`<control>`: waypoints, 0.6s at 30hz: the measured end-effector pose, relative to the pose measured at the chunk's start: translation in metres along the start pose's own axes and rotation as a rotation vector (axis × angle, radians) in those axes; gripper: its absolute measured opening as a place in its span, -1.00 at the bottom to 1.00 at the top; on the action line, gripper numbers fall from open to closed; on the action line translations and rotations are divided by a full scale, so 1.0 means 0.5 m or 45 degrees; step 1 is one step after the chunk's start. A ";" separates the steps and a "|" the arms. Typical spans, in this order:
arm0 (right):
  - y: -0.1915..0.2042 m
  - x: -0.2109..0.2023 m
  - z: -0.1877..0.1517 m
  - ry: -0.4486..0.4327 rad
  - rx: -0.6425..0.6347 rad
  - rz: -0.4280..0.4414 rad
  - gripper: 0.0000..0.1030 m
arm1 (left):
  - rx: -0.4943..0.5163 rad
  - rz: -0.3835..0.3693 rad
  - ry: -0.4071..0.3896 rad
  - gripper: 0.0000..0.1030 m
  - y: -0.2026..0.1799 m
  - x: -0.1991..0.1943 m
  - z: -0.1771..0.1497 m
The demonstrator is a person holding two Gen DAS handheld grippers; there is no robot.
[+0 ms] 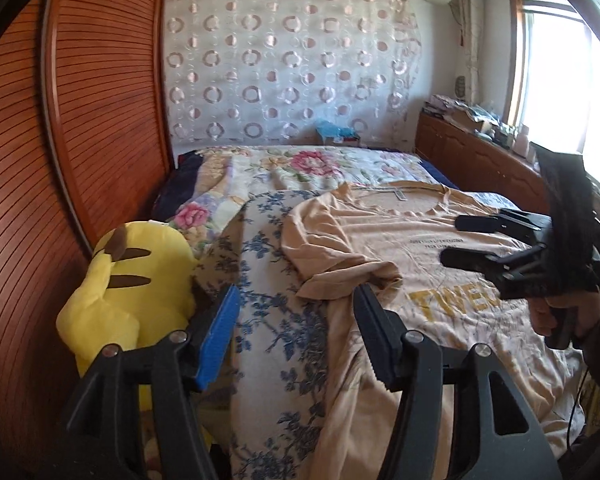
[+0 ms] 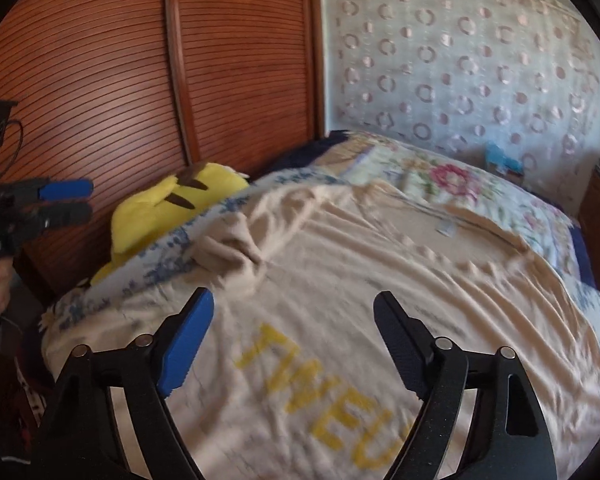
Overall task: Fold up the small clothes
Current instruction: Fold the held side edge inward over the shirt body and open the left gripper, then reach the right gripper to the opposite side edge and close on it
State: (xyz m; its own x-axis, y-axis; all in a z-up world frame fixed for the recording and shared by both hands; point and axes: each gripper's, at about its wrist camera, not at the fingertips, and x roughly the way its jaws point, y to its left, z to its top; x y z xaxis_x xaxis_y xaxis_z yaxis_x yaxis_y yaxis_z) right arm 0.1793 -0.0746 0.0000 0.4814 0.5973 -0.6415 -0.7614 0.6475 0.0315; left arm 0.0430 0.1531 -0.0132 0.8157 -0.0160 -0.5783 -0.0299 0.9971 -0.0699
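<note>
A beige T-shirt [image 1: 420, 248] [image 2: 340, 264] with yellow letters lies spread face up on the bed, collar toward the far wall. Its left sleeve [image 1: 340, 276] [image 2: 228, 252] is bunched and folded inward. My left gripper [image 1: 298, 288] [image 2: 90, 200] is open just in front of that sleeve; its black finger [image 1: 374, 332] sits beside the bunched cloth, and nothing is pinched. My right gripper [image 2: 294, 294] [image 1: 451, 240] hangs open over the chest of the shirt, above the lettering, holding nothing. A hand grips its handle at the right edge of the left wrist view.
A yellow plush toy [image 1: 132, 280] [image 2: 172, 208] lies at the bed's left edge against a slatted wooden wardrobe door [image 1: 100, 100]. The flowered bed cover [image 1: 276, 320] shows left of the shirt. A wooden cabinet [image 1: 480, 156] runs under the window on the right.
</note>
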 end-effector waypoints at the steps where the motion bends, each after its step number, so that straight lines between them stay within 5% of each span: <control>1: 0.011 0.019 0.016 -0.006 -0.015 0.019 0.52 | -0.014 0.013 -0.007 0.13 0.010 -0.005 -0.008; 6: 0.081 0.112 0.067 0.021 -0.082 0.125 0.34 | -0.070 0.033 -0.009 0.13 0.044 -0.017 -0.033; 10: 0.143 0.194 0.085 0.164 -0.142 0.187 0.30 | -0.069 0.048 0.000 0.13 0.053 -0.020 -0.048; 14: 0.185 0.269 0.078 0.361 -0.235 0.111 0.18 | -0.079 0.036 0.012 0.13 0.056 -0.016 -0.061; 17: 0.195 0.289 0.075 0.388 -0.280 0.045 -0.19 | -0.089 0.025 0.012 0.13 0.057 -0.013 -0.066; 18: 0.194 0.288 0.077 0.393 -0.283 0.024 -0.55 | -0.090 0.024 0.012 0.13 0.055 -0.013 -0.067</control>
State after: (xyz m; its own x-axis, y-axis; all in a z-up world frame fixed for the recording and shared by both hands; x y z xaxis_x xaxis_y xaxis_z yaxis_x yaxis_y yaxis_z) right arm 0.1917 0.0925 -0.0598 0.3388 0.4154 -0.8442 -0.8608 0.4990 -0.1000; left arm 0.0174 0.1783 -0.0386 0.8091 0.0013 -0.5876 -0.0860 0.9895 -0.1162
